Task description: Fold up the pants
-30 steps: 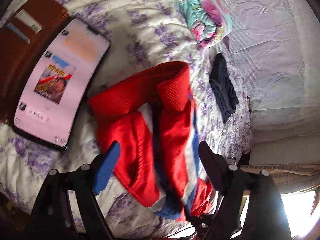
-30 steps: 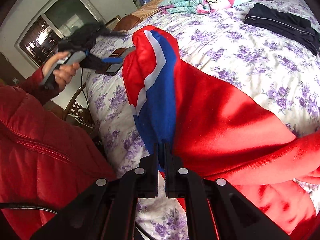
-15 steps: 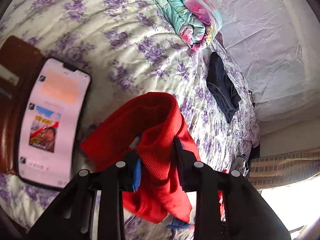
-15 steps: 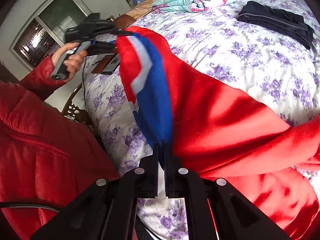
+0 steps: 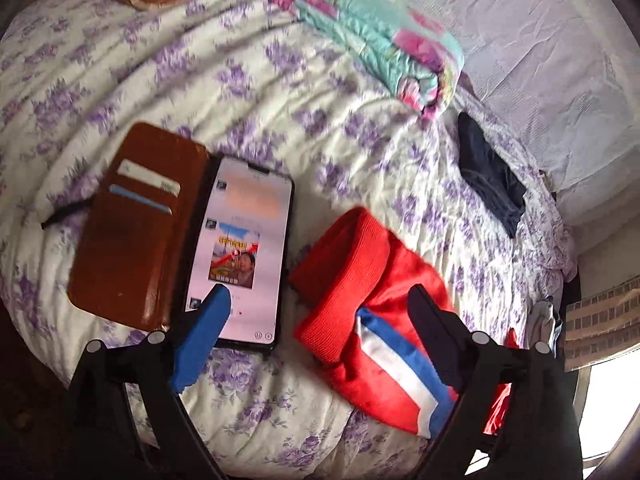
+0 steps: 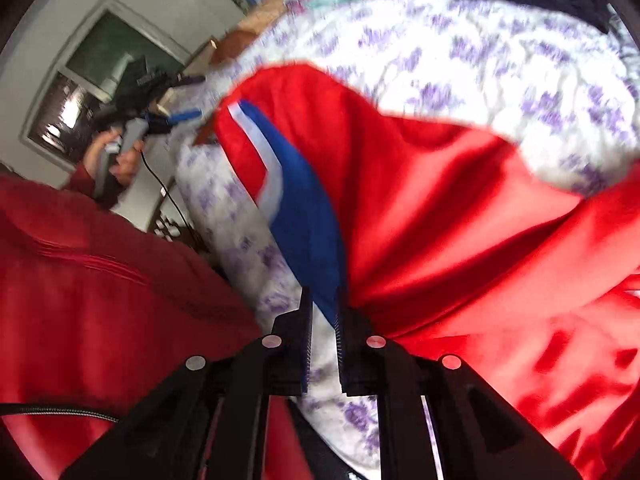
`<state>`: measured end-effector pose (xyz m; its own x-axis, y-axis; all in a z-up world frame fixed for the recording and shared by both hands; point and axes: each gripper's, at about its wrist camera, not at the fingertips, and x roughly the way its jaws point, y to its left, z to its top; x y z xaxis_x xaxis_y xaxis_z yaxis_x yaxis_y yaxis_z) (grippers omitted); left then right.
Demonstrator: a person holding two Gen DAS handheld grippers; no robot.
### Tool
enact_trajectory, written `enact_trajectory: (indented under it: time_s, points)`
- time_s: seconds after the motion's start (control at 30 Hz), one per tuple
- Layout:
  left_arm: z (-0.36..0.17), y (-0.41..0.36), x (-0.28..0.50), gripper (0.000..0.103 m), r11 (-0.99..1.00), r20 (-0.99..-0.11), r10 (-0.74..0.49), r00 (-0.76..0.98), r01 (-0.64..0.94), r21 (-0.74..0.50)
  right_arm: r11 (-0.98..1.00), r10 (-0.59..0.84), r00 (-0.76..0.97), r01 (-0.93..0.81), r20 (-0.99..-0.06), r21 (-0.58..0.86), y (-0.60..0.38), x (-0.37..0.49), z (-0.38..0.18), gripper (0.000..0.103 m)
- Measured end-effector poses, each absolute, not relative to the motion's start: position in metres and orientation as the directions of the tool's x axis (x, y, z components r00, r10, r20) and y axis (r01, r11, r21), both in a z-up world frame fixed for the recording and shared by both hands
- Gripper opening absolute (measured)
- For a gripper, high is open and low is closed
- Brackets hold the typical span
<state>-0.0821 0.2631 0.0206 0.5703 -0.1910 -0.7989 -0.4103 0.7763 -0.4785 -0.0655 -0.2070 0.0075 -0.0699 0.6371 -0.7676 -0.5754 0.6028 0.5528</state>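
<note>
The red pants [image 5: 372,320] with a blue and white side stripe lie bunched on the flowered bedspread [image 5: 240,80], ribbed waistband toward the phone. My left gripper [image 5: 320,300] is open and empty, held above the waistband end. In the right wrist view the pants [image 6: 420,208] spread across the bed. My right gripper [image 6: 323,312] has its fingers slightly apart around the blue stripe edge; the fabric still sits between them. The left gripper [image 6: 180,114] shows far off in the person's hand.
A phone [image 5: 240,252] in an open brown wallet case [image 5: 132,224] lies left of the pants. A folded teal quilt [image 5: 372,36] and dark folded garment [image 5: 488,172] lie further up the bed. The person's red jacket [image 6: 100,300] fills the near left.
My left gripper let go of the waistband, opened and pulled back; the waistband dropped onto the bed. My right gripper's fingers parted slightly and it moved, blurring the view.
</note>
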Motion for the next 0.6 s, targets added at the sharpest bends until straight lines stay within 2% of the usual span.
enact_trajectory:
  time_s: [0.07, 0.1, 0.13, 0.17, 0.3, 0.4, 0.53, 0.57, 0.6]
  points:
    - [0.037, 0.259, -0.084, 0.088, 0.780, -0.754, -0.186, 0.630, -0.371, -0.503, 0.643, 0.660, 0.036, -0.544, -0.750, 0.539, -0.228, -0.058, 0.027, 0.014]
    - [0.041, 0.250, -0.080, 0.091, 0.798, -0.742, -0.200, 0.640, -0.333, -0.503, 0.688, 0.650, 0.114, -0.509, -0.751, 0.518, -0.239, -0.050, 0.035, 0.030]
    - [0.041, 0.236, -0.071, 0.092, 0.821, -0.746, -0.223, 0.627, -0.292, -0.491, 0.754, 0.606, 0.205, -0.456, -0.769, 0.472, -0.250, -0.042, 0.041, 0.055]
    - [0.036, 0.217, -0.060, 0.092, 0.847, -0.759, -0.260, 0.597, -0.237, -0.476, 0.824, 0.535, 0.295, -0.388, -0.792, 0.412, -0.259, -0.032, 0.043, 0.061]
    - [-0.010, 0.137, -0.022, 0.092, 0.913, -0.850, -0.358, 0.387, -0.048, -0.406, 0.965, 0.260, 0.437, -0.159, -0.861, 0.211, -0.269, 0.014, 0.031, 0.061]
    - [-0.045, 0.105, -0.018, 0.098, 0.971, -0.911, -0.228, 0.343, 0.009, -0.240, 0.990, 0.138, 0.426, -0.043, -0.894, 0.133, -0.267, 0.040, 0.010, 0.061]
    - [-0.056, 0.074, -0.033, 0.099, 0.992, -0.903, -0.053, 0.425, 0.125, 0.001, 1.000, 0.004, 0.381, 0.002, -0.924, 0.005, -0.264, 0.038, -0.026, 0.063]
    - [-0.060, 0.071, -0.033, 0.099, 0.987, -0.903, -0.023, 0.430, 0.156, 0.049, 1.000, -0.017, 0.389, -0.007, -0.921, -0.021, -0.265, 0.032, -0.030, 0.061]
    - [-0.061, 0.068, -0.036, 0.099, 0.980, -0.898, -0.004, 0.440, 0.181, 0.084, 0.999, -0.022, 0.407, -0.023, -0.913, -0.034, -0.267, 0.024, -0.030, 0.053]
